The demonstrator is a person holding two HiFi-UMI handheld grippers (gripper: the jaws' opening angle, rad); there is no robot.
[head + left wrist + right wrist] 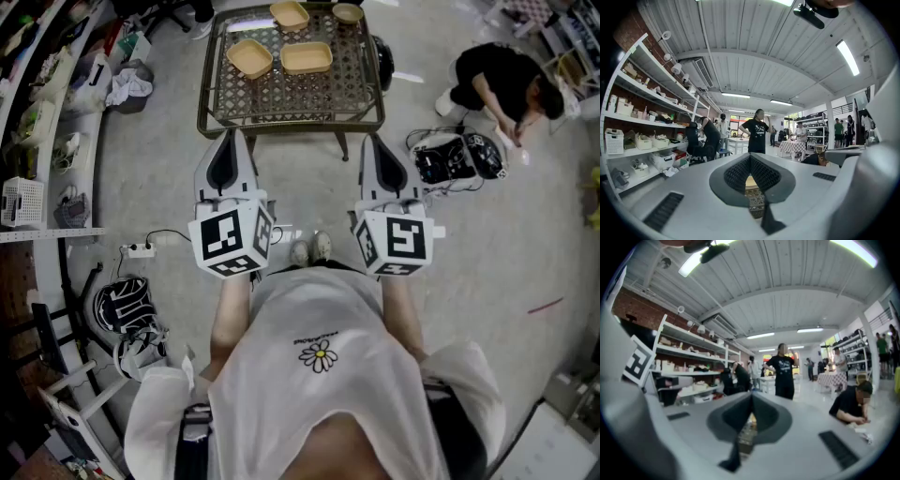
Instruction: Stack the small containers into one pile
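Four small containers lie apart on the dark metal lattice tabletop (281, 101), none yet nested. A tan shallow square container (249, 58) sits at the near left, with a tan shallow rectangular container (307, 57) just beside it to the right. Another tan tray (290, 14) lies behind them, and a small round tan bowl (348, 12) is at the far right edge. Spread out singly like this, each looks free to be taken by a rim, so the pile can probably be built on whichever tray is widest. The person stands back from the tabletop's near edge with both tools held level and side by side, pointing at the containers. This reads as a ready stance, with stacking not yet begun. The left gripper (233, 136) has its fingers (736, 174) pressed together with nothing between them; its own view shows only a sliver of lattice and a tan container beyond. The right gripper (371, 141) is the same: fingers (765, 414) closed tight, empty, touching nothing, well short of the tabletop. Both will likely need to open before any rim can be taken.
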